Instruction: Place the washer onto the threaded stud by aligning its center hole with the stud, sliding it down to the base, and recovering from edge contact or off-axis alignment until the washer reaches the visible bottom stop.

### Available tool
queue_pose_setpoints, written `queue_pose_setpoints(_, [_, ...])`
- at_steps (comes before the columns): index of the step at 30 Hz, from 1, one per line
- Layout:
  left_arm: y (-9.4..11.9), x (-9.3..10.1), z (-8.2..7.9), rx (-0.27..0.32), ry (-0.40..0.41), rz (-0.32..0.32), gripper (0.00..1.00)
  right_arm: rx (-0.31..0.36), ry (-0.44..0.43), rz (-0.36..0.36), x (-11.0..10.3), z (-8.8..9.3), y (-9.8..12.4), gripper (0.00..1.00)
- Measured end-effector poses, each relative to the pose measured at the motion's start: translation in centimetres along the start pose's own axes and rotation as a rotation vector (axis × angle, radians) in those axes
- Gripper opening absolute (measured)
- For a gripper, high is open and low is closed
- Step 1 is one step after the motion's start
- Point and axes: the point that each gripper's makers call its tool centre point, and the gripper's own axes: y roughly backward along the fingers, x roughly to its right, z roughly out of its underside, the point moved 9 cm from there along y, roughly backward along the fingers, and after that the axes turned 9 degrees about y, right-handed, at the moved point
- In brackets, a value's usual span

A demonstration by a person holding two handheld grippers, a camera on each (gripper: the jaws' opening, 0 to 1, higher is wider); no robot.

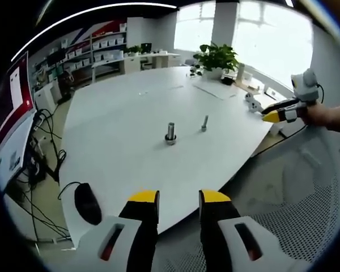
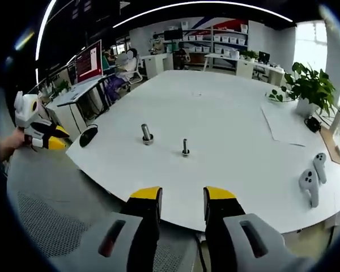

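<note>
While both the left gripper (image 1: 178, 197) and right gripper (image 2: 182, 194) hang spread and empty off the table (image 2: 226, 141), the stud (image 2: 185, 147) stands beside what may be a washer-bearing post (image 2: 147, 134).

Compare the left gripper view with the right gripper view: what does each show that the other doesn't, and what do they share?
Left gripper view alone: the right gripper, held by a hand beyond the table's far right edge, and cables hanging off the left side.

Right gripper view alone: the left gripper past the table's left edge, and two white VR controllers lying on the tabletop at right.

Both: the white table, two upright metal studs, the thicker stud and the thinner stud, a black mouse, a potted plant, and a mesh chair.
</note>
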Motion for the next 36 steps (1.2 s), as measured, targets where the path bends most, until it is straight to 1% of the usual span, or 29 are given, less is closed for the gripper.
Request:
queue_pose_setpoints(2, [-0.04,0.08,-0.03,0.004,-0.003,0.001,0.26,-0.008,-0.003,-0.001,0.12,0.16,-0.02,0.32])
queue_pose_setpoints(6, [-0.07,-0.03,-0.09,0.008,-0.002,-0.005,0.26,-0.004,-0.024,-0.004,0.23,0.17,-0.01,0.32])
queue_pose_setpoints(9, [0.02,-0.17,0.00,0.012,0.009,-0.008,0.26,-0.012,-0.004,-0.014,-0.08,0.16,-0.11,0.32])
queue_pose_setpoints(11, [-0.03,-0.11,0.03,0.007,0.003,-0.009,0.26,-0.013,0.002,-0.011,-0.02,0.18,-0.09,0.32])
queue_pose_setpoints(16, [-0.08,-0.07,-0.08,0.007,-0.003,-0.006,0.26,0.002,-0.025,0.001,0.27,0.02,0.07,0.32])
queue_pose_setpoints(20, [0.02,-0.10,0.01,0.009,-0.001,-0.009,0.25,-0.007,-0.008,0.002,0.22,0.10,-0.02,0.31])
queue_pose_setpoints(23, [-0.03,-0.08,-0.05,0.008,-0.004,-0.010,0.25,-0.014,-0.024,0.007,0.33,0.19,0.04,0.31])
queue_pose_setpoints(28, [-0.05,-0.15,0.08,0.001,-0.002,-0.006,0.25,-0.010,-0.023,0.007,0.15,0.21,0.10,0.31])
queue_pose_setpoints(32, [-0.06,-0.05,0.02,0.001,-0.002,-0.003,0.25,0.000,-0.032,0.017,0.43,0.15,0.19,0.31])
queue_pose_setpoints(34, [-0.09,-0.01,0.00,-0.001,-0.005,-0.003,0.25,-0.003,-0.048,0.012,0.50,0.23,0.13,0.31])
queue_pose_setpoints(36, [-0.08,-0.05,0.13,-0.005,-0.003,-0.004,0.25,-0.010,-0.038,0.004,0.31,0.28,0.06,0.31])
